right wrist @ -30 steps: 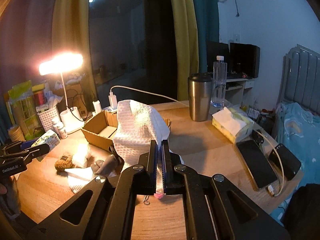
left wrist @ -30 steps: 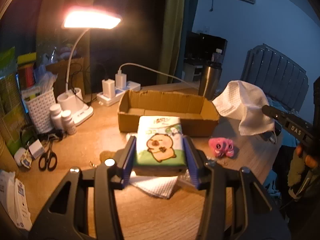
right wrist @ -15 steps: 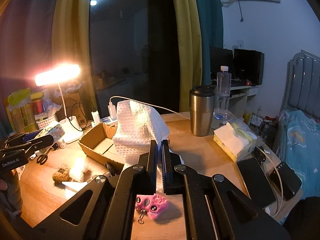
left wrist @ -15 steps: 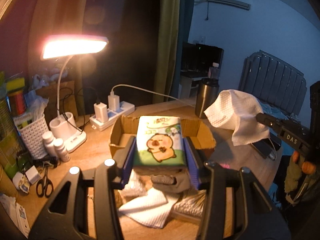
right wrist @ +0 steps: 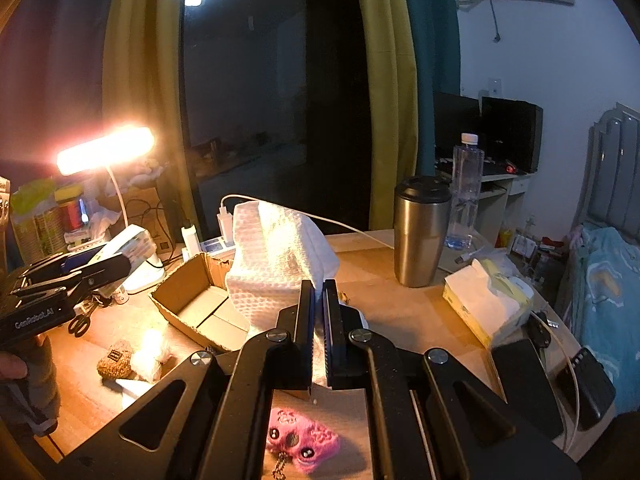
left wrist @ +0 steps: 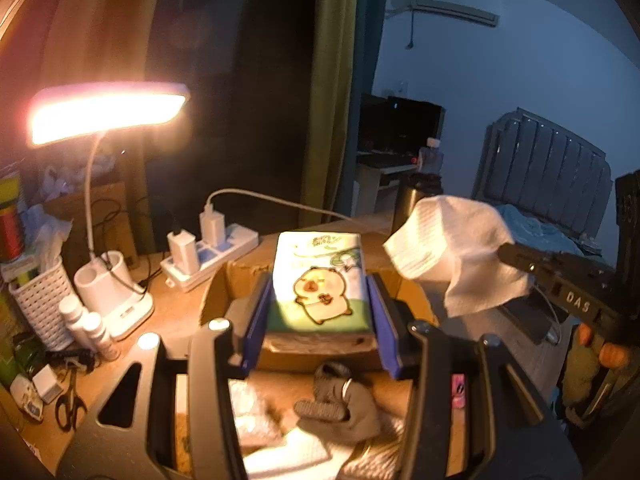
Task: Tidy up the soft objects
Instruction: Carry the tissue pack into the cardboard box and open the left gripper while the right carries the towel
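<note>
1. The left gripper point(left wrist: 318, 304) is clamping the tissue pack point(left wrist: 318, 280) across its width, carrying it in the air directly over the cardboard box point(left wrist: 224, 286), long axis pointing forward.
2. The right gripper point(right wrist: 318, 320) is pinching the white cloth point(right wrist: 276, 256), hanging it right of the box point(right wrist: 188, 304), farther off; the left one seems due to lower first.

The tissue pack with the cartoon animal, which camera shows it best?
The left wrist view: the tissue pack fills the centre, printed face up, between the left gripper's fingers. The right wrist view catches only its end, small and angled, at far left.
</note>
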{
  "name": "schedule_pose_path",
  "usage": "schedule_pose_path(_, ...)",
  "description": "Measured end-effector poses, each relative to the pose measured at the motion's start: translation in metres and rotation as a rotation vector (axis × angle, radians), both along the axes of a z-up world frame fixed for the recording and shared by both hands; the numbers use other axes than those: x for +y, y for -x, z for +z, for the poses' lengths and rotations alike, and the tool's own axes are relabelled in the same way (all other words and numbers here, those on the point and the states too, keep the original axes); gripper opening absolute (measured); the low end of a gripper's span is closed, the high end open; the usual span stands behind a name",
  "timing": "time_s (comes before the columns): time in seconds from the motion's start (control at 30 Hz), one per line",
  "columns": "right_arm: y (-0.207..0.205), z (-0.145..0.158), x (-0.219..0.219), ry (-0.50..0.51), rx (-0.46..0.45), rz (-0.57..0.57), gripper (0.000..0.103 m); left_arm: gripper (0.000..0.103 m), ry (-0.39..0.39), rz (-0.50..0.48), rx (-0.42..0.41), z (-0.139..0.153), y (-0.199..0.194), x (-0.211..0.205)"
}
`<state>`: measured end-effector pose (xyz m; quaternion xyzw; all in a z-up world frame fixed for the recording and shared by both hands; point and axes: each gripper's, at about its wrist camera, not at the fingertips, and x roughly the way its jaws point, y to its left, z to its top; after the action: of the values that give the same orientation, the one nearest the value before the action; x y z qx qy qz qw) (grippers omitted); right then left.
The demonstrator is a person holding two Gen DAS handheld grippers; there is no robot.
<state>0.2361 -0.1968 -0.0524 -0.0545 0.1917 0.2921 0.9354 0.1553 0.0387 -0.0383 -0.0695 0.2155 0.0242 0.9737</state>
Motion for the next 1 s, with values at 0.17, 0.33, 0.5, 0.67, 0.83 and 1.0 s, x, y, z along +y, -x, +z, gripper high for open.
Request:
schedule_pose_path(0.17, -0.010, -0.002, 0.010, 0.001, 0.007, 0.010, 0.005, 0.048, 0.007, -0.013, -0.005, -0.001, -0.017, 0.001)
schedule_pose_path(0.33, -0.022, -0.008, 0.021, 0.012, 0.031, 0.019, 0.005, 0.048, 0.027, -0.022, 0.013, -0.013, -0.035, 0.006)
schedule_pose_path(0.5, -0.035, -0.023, 0.034, 0.028, 0.075, 0.031, 0.005, 0.048, 0.029, -0.034, 0.021, -0.027, -0.052, 0.006)
schedule_pose_path(0.67, -0.046, -0.039, 0.050, 0.048, 0.119, 0.053, 0.005, 0.048, 0.044, -0.039, 0.073, -0.046, -0.072, 0.008)
schedule_pose_path(0.83, -0.059, -0.054, 0.056, 0.057, 0.159, 0.059, 0.005, 0.048, 0.066, -0.044, 0.129, -0.069, -0.088, 0.010)
schedule_pose_path(1.0, -0.067, -0.075, 0.066, 0.108, 0.197, 0.063, 0.005, 0.048, 0.084, -0.060, 0.186, -0.086, -0.099, 0.007)
